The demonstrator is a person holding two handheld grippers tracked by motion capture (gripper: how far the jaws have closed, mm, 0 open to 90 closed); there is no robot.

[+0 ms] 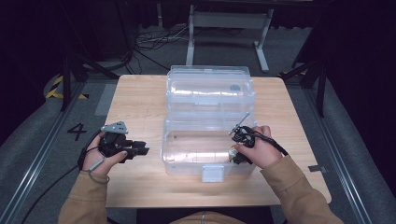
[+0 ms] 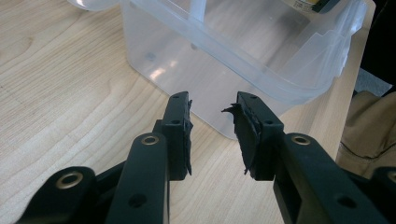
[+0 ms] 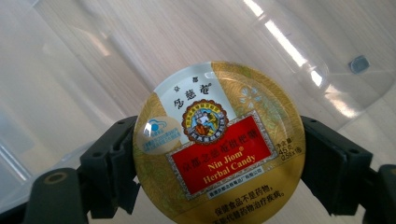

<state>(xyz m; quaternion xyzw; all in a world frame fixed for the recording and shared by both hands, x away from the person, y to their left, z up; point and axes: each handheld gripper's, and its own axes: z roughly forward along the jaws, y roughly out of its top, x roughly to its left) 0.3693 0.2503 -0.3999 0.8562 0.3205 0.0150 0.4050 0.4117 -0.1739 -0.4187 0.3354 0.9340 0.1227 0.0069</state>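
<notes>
A clear plastic storage box [image 1: 196, 140] stands open in the middle of the wooden table, its lid [image 1: 210, 88] tipped back behind it. My right gripper [image 1: 239, 148] is at the right end of the box's base, shut on a round gold candy tin [image 3: 217, 144] with a red label; both jaws press on its rim. The tin [image 1: 232, 150] shows as a small gold spot in the high view. My left gripper [image 1: 140, 150] lies level on the table left of the box. Its jaws [image 2: 212, 100] stand open with nothing between them and point at the box's wall [image 2: 224, 65].
The box's front latch [image 1: 212, 172] hangs near the table's front edge. Bare wood lies to the left [image 1: 135, 102] and right [image 1: 280, 112] of the box. A metal stand [image 1: 229, 28] and floor cables [image 1: 154, 39] lie beyond the table's far edge.
</notes>
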